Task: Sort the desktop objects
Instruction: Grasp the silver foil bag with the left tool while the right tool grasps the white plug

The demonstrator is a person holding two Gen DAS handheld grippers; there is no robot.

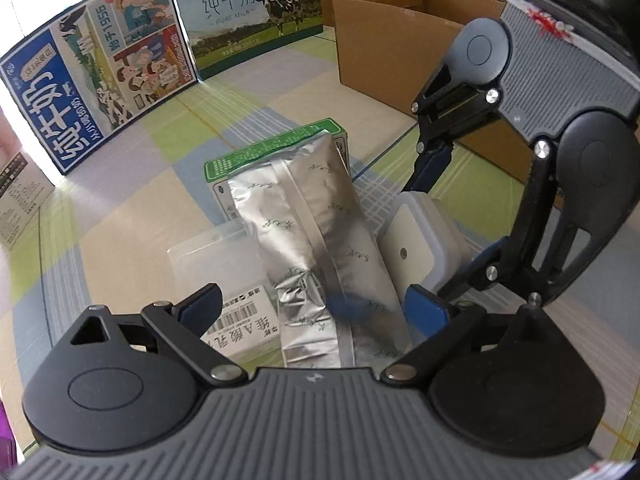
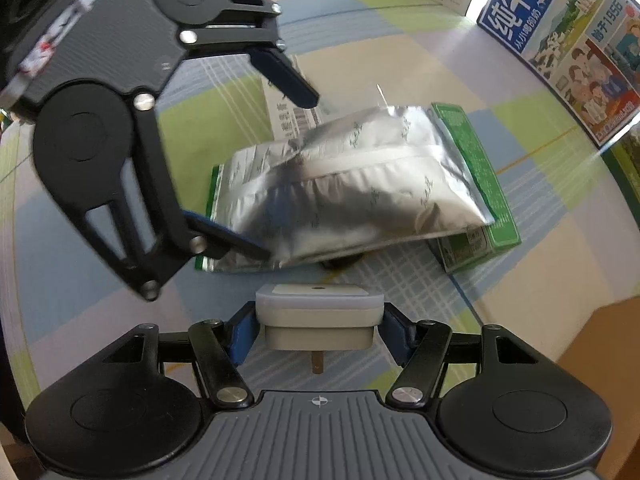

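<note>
Now | left hand-held gripper (image 1: 314, 312) spread around foil pouch (image 1: 320, 240) | right hand-held gripper (image 2: 318, 330) clamping white plug (image 2: 318, 316)

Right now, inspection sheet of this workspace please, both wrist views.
Surface: checked tablecloth.
Job's things: silver foil pouch lying over green box; white plug adapter; flat labelled packet.
Clutter: nothing seen.
Grippers: left gripper open around the pouch's near end; right gripper shut on the adapter.
Cables: nothing seen.
Surroundings: milk cartons, open cardboard box.
</note>
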